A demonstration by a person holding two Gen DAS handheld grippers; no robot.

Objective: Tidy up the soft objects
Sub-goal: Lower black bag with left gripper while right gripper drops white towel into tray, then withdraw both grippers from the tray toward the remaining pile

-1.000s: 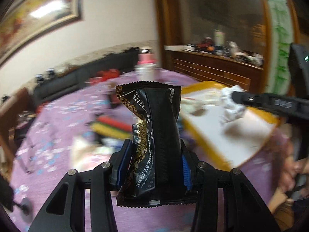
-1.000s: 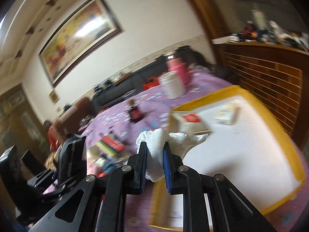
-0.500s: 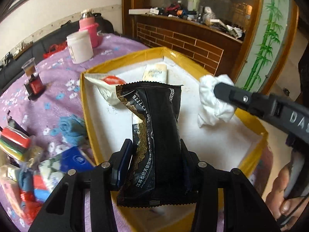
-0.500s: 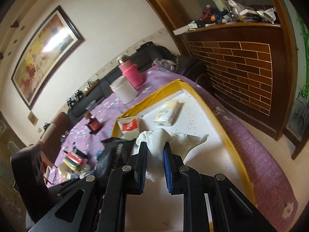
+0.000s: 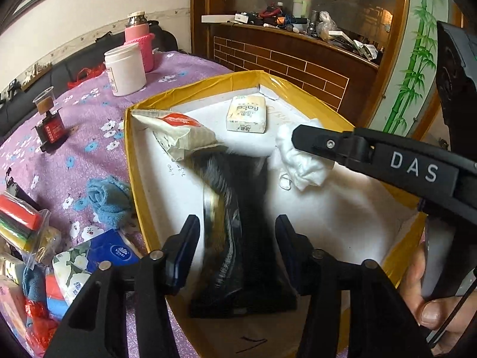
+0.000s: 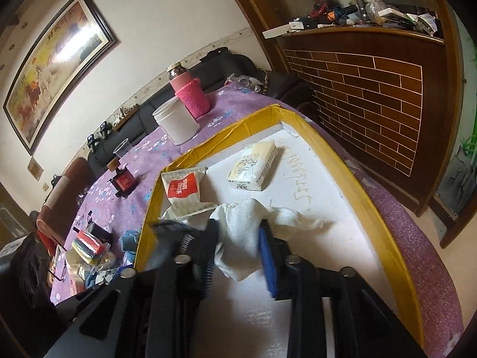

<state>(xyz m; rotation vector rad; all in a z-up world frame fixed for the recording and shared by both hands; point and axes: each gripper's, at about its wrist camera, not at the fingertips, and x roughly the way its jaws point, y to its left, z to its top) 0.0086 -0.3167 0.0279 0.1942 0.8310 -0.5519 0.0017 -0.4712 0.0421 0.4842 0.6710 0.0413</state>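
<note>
A yellow-rimmed box (image 5: 128, 161) with a white floor (image 6: 313, 238) holds a white-and-red packet (image 5: 179, 132) and a cream tissue pack (image 5: 246, 115). My left gripper (image 5: 237, 232) is open over the box; the black snack packet (image 5: 238, 226) sits loose and blurred between its jaws. My right gripper (image 6: 238, 256) is open too; the white cloth (image 6: 244, 232) lies between its spread jaws, on or just above the box floor. The right gripper's finger (image 5: 372, 155) and the cloth (image 5: 298, 161) also show in the left wrist view.
On the purple flowered tablecloth (image 5: 74, 137) left of the box lie a blue rolled cloth (image 5: 108, 201), a blue tissue pack (image 5: 116, 252), colored sponges (image 5: 19, 217) and more soft items. A white jar (image 5: 125, 68), pink flask (image 5: 137, 41) and red-black device (image 5: 50, 128) stand farther back.
Both grippers have moved lower over the box and opened. The black packet and the white cloth, gripped before, are now loose between the jaws.
</note>
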